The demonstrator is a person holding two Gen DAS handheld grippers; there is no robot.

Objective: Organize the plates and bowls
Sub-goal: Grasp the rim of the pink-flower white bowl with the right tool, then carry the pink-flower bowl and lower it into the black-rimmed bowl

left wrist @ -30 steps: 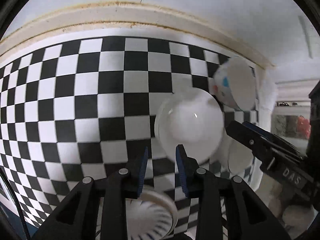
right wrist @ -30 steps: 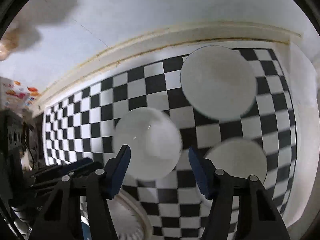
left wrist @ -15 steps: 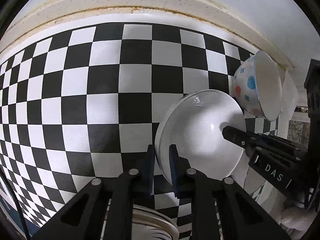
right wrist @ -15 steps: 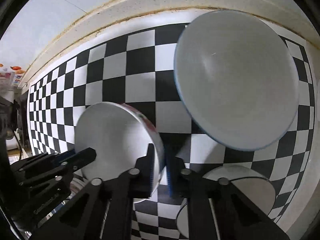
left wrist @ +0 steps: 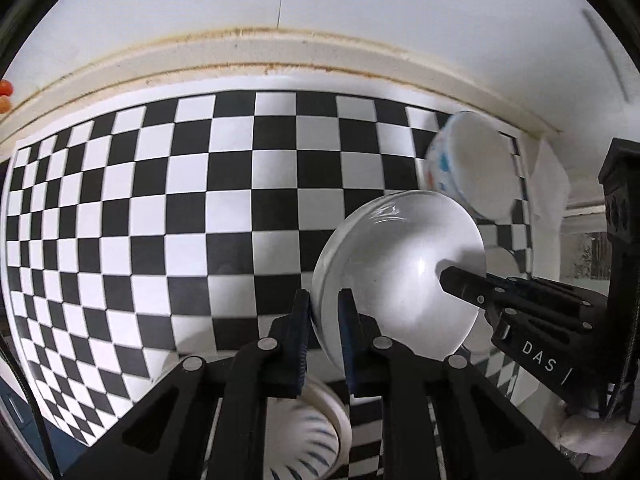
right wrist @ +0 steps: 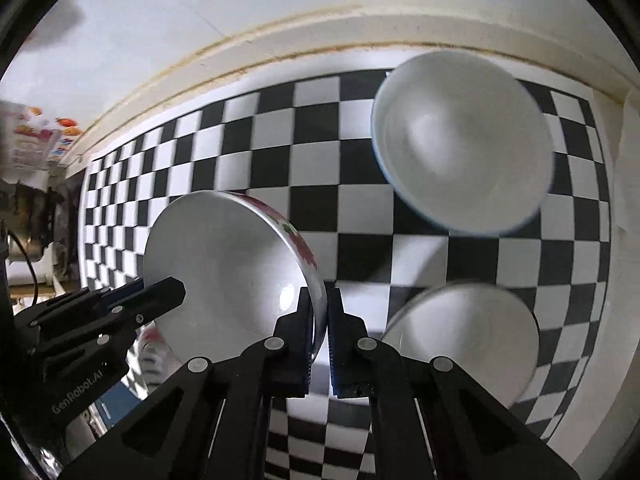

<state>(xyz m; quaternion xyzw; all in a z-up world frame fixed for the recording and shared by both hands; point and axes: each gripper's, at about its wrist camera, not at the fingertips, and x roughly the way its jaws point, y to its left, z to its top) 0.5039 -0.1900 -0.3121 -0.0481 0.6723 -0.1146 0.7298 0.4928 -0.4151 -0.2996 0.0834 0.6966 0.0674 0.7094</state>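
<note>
Both fingers [left wrist: 348,312] clamping white bowl [left wrist: 400,272] rim, bowl empty

A second ago our left gripper [left wrist: 324,320] and right gripper [right wrist: 319,320] stood open over the counter. Both have since clamped opposite rims of the white ceramic bowl with red flowers [right wrist: 228,276], which now hangs tilted above the black-and-white checked counter [left wrist: 160,208].

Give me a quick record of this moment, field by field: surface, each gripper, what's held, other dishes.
surface: checkered cloth
left gripper: shut on rim of white bowl
right gripper: shut on opposite rim of the same bowl, floral outside
bowl state: tilted, held by both
other dishes: polka-dot bowl, blue-striped dish, white plate
</note>
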